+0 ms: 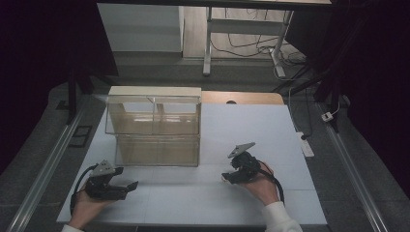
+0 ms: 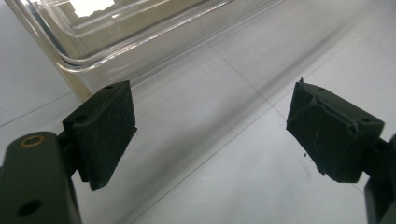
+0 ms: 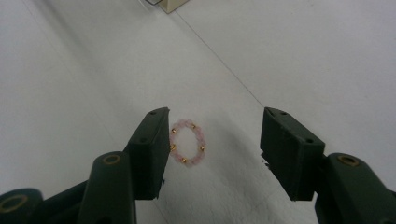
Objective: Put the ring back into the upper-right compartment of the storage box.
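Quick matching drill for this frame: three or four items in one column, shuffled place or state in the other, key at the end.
1. pink bead bracelet with gold spacers
2. clear plastic box with cream lid
3. left gripper
4. right gripper

A. open over bare white tabletop, near the box's corner
B. flat on the table between two black jaws
C. stands at the table's far left part
D. open, pointing down at the bracelet

Pairs: 1-B, 2-C, 3-A, 4-D

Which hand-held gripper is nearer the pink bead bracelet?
Right. The right hand-held gripper has the bracelet lying between its open jaws; the left hand-held gripper sits across the table, near the clear box.
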Demonstrator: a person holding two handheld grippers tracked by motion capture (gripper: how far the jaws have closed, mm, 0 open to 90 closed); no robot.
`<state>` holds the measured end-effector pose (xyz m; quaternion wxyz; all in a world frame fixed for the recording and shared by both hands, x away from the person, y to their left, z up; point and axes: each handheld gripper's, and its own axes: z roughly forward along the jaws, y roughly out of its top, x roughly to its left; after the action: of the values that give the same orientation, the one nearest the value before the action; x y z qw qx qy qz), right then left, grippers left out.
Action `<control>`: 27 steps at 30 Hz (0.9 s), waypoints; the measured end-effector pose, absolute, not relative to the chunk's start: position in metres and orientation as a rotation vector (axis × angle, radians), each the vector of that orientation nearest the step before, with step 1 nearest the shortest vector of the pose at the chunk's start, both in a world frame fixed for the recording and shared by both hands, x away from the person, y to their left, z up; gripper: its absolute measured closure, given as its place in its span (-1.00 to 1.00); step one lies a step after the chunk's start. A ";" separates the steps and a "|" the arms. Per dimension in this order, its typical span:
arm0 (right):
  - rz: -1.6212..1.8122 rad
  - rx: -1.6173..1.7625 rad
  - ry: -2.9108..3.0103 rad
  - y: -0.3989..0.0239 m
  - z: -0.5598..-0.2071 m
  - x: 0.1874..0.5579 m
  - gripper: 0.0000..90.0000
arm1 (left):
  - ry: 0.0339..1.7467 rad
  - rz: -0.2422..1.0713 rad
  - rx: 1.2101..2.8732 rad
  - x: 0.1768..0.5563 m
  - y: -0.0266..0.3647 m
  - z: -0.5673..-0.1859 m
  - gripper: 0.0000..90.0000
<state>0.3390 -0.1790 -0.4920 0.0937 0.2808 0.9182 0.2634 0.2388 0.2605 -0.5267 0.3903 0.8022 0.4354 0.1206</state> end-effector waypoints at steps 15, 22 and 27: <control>0.731 0.856 2.749 -0.173 -0.505 0.342 0.26 | 1.105 0.305 2.046 0.239 0.261 -0.527 -0.65; 0.702 0.843 2.762 -0.171 -0.506 0.341 0.43 | 1.106 0.305 2.050 0.239 0.261 -0.527 -0.65; 0.683 0.835 2.758 -0.171 -0.506 0.340 0.54 | 1.107 0.306 2.051 0.239 0.261 -0.528 -0.65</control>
<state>0.3405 -0.1711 -0.5060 0.0897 0.2807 0.9276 0.2297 0.2388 0.2607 -0.5275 0.3851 0.8052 0.4345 0.1202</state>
